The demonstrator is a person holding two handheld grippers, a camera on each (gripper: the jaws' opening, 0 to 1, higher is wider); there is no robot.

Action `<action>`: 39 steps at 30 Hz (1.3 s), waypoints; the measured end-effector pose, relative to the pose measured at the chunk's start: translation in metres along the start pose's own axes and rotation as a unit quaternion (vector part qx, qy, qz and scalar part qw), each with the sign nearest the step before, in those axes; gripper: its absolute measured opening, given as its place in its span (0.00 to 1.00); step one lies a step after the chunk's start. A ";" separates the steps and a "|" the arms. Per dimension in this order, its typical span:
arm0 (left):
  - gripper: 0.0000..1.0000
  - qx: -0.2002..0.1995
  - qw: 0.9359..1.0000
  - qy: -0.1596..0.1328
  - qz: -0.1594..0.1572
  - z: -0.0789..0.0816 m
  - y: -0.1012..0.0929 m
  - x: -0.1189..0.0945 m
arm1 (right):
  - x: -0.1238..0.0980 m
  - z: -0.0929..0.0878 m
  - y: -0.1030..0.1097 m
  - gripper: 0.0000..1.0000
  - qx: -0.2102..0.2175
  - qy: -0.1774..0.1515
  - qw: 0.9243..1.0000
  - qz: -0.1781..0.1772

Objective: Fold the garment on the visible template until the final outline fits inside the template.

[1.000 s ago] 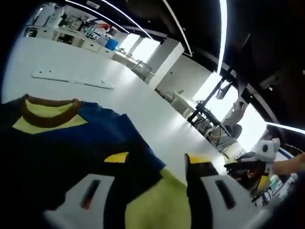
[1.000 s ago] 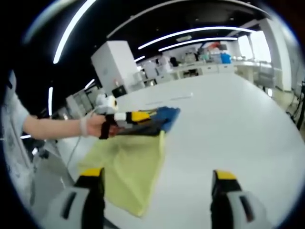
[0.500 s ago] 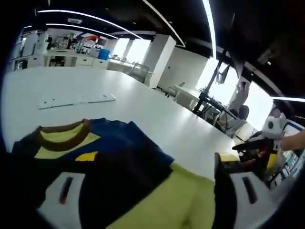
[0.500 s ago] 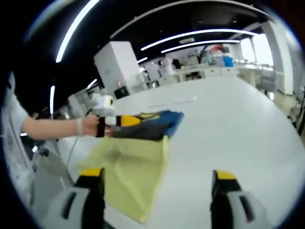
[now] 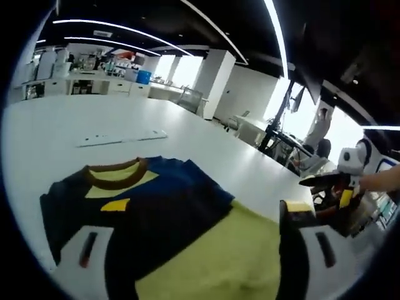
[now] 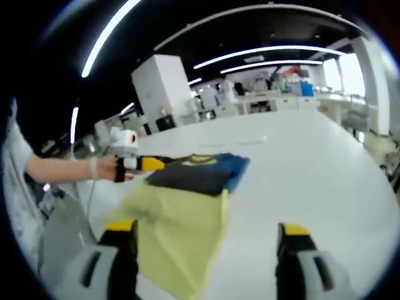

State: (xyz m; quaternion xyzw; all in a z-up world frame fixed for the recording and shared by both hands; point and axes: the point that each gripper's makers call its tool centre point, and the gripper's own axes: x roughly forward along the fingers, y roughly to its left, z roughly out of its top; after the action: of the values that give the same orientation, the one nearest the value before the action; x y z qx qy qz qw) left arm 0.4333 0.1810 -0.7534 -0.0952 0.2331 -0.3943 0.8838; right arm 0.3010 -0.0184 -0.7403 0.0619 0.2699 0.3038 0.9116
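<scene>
Garment (image 5: 144,206) lies folded at ten o'clock of the yellow template (image 6: 181,228) on the white table (image 6: 300,175), so with both grippers (image 5: 194,250) (image 6: 206,262) wide and empty, square its edges inside.

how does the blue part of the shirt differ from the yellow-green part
The blue part of the shirt is dark navy and carries the brown collar; the yellow-green part is pale, plain and has no trim. In the left gripper view the blue part lies farther from the left tool, the yellow-green part nearer, between its jaws. In the right gripper view the yellow-green part looks larger. Both lie flat on the white table.
</scene>
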 end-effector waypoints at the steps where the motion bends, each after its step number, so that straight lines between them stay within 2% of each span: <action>1: 0.93 0.001 1.000 -0.001 0.002 -0.001 0.000 -0.004 | 0.000 0.002 0.002 0.92 -0.005 -0.001 1.000 0.002; 7: 0.91 0.000 1.000 -0.006 0.016 -0.007 0.010 -0.038 | 0.003 0.007 0.011 0.92 -0.015 -0.002 1.000 0.010; 9: 0.91 0.007 1.000 -0.006 0.024 -0.010 0.006 -0.051 | 0.003 0.008 0.013 0.92 -0.021 -0.003 1.000 0.012; 15: 0.90 0.007 0.999 -0.011 0.041 -0.017 0.019 -0.087 | 0.005 0.012 0.016 0.92 -0.029 -0.009 0.999 0.018; 17: 0.90 0.008 0.999 -0.009 0.046 -0.021 0.017 -0.097 | 0.006 0.013 0.018 0.92 -0.030 -0.010 0.999 0.021; 21: 0.89 0.007 0.999 -0.008 0.052 -0.024 0.019 -0.113 | 0.007 0.012 0.020 0.91 -0.035 -0.009 0.999 0.024; 28: 0.88 0.004 0.998 0.001 0.065 -0.043 0.020 -0.141 | 0.005 0.008 0.018 0.91 -0.036 -0.003 0.999 0.023; 33: 0.87 0.005 0.997 0.013 0.073 -0.058 0.024 -0.158 | 0.005 0.005 0.018 0.91 -0.037 0.001 0.999 0.024; 35: 0.86 0.002 0.997 0.015 0.075 -0.063 0.018 -0.163 | 0.005 0.002 0.019 0.90 -0.040 0.007 0.999 0.025; 37: 0.84 0.004 0.997 0.024 0.076 -0.067 0.026 -0.171 | 0.005 0.001 0.019 0.90 -0.042 0.010 0.999 0.024; 39: 0.84 0.006 0.997 0.032 0.077 -0.072 0.022 -0.173 | 0.005 -0.001 0.019 0.90 -0.038 0.011 0.999 0.023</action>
State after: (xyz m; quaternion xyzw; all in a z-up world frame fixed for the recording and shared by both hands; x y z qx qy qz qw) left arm 0.3119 0.3250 -0.7660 -0.0595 0.2653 -0.3294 0.9042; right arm 0.2936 0.0000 -0.7378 0.0299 0.2669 0.3355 0.9029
